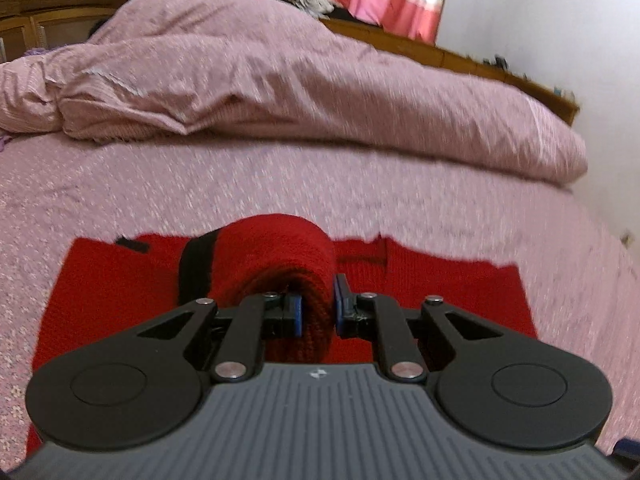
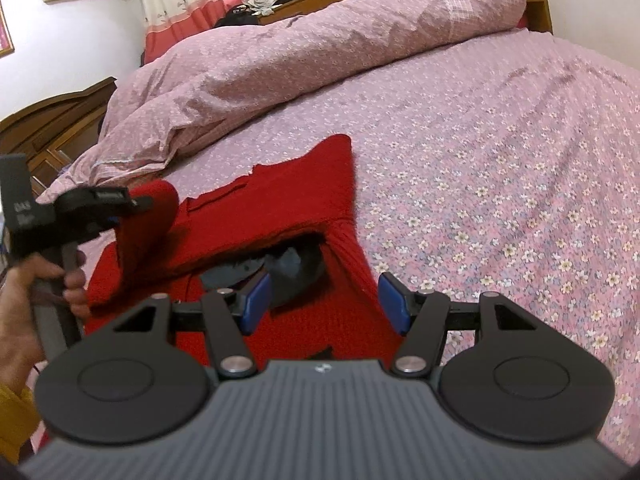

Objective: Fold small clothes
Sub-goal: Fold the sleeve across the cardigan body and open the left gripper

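Pink floral bed (image 1: 120,200) carries a red knit sweater (image 1: 440,284), spread flat. Left hand-held gripper (image 1: 318,312) pinches a thick sleeve fold: soft, light, floppy. Right view: right hand-held gripper (image 2: 324,302) spread wide, empty, above the sweater's hem opening; hem edge looks best to grab.

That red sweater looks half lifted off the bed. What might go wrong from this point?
The left tongs pinch only a thick bunch of the red sweater, so the knit could slip free mid-fold. The right tongs hang open above the neckline, holding nothing down, so the sweater might drag across the bedsheet.
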Available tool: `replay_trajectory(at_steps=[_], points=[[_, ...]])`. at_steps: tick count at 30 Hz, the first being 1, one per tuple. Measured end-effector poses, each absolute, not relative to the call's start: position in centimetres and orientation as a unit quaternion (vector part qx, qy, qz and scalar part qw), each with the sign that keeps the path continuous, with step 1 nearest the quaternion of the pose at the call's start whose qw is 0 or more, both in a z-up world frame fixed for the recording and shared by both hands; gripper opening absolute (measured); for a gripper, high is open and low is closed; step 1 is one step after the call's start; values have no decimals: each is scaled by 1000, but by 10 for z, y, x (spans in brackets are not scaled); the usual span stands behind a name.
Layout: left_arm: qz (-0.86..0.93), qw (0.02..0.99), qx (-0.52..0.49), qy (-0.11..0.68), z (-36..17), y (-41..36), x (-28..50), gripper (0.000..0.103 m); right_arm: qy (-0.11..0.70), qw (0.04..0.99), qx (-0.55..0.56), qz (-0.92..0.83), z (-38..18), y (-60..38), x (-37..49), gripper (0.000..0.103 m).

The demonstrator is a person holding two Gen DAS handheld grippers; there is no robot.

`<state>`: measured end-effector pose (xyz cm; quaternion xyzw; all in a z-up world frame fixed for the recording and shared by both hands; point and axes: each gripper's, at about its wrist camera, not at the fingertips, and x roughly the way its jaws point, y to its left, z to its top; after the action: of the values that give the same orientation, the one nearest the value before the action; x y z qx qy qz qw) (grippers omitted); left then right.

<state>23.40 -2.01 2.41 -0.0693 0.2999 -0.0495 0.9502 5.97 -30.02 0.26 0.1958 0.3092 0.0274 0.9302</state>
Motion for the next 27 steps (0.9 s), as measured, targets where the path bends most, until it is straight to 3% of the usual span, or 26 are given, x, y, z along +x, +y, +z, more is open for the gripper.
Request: replay_trajectory(at_steps=[7, 10, 12, 14, 27], points=[[-80, 935, -32, 343, 21, -24, 229, 22, 316, 929, 191, 34, 1, -297, 63, 62], [-98, 927, -16, 361, 25, -20, 217, 37, 318, 930, 183, 33, 3, -295, 68, 62], [-100, 926, -3, 365, 28, -16, 205, 58, 318, 931, 178, 35, 4, -292, 70, 62], [-103, 927, 9, 361, 30, -10, 191, 63, 317, 932, 172, 40, 6, -289, 71, 62], [13, 930, -27, 367, 19, 74, 140, 65, 313, 939, 110, 90, 27, -247, 85, 62]])
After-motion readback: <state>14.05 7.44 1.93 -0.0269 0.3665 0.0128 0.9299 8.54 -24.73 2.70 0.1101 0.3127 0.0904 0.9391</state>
